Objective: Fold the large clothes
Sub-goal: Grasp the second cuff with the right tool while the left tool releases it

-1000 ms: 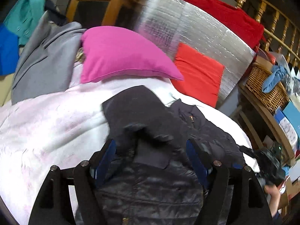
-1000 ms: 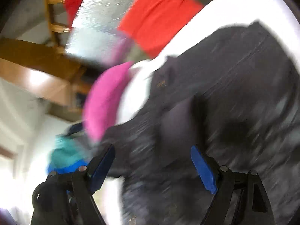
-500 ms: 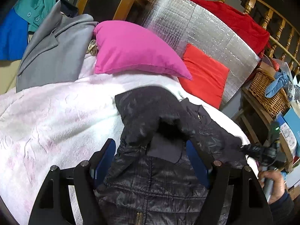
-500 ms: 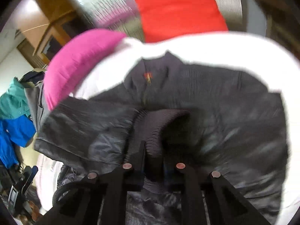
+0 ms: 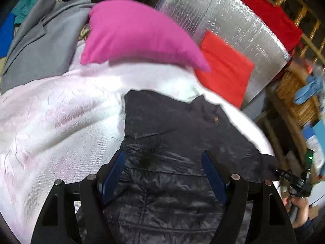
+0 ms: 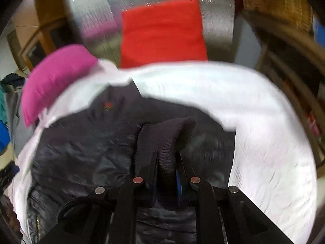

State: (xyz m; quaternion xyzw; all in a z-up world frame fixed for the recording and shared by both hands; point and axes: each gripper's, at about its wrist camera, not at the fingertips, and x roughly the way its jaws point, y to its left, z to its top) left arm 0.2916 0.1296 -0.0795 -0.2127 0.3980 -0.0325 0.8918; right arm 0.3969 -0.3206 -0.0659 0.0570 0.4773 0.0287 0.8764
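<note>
We look down along each gripper's fingers, close over the bed. Both views share the black jacket (image 5: 172, 138) (image 6: 85, 148) — and, beyond it, the pink pillow (image 5: 138, 34) (image 6: 54, 79).

A lived-in bedroom in a home. A bed with a white textured blanket (image 5: 50, 126) holds a pink pillow (image 5: 138, 34) and a red cushion (image 5: 223, 71). Behind it are a wooden railing (image 5: 304, 16), a wicker basket (image 5: 292, 93), a wooden cabinet (image 6: 38, 46), and a grey coat (image 5: 44, 46).
</note>
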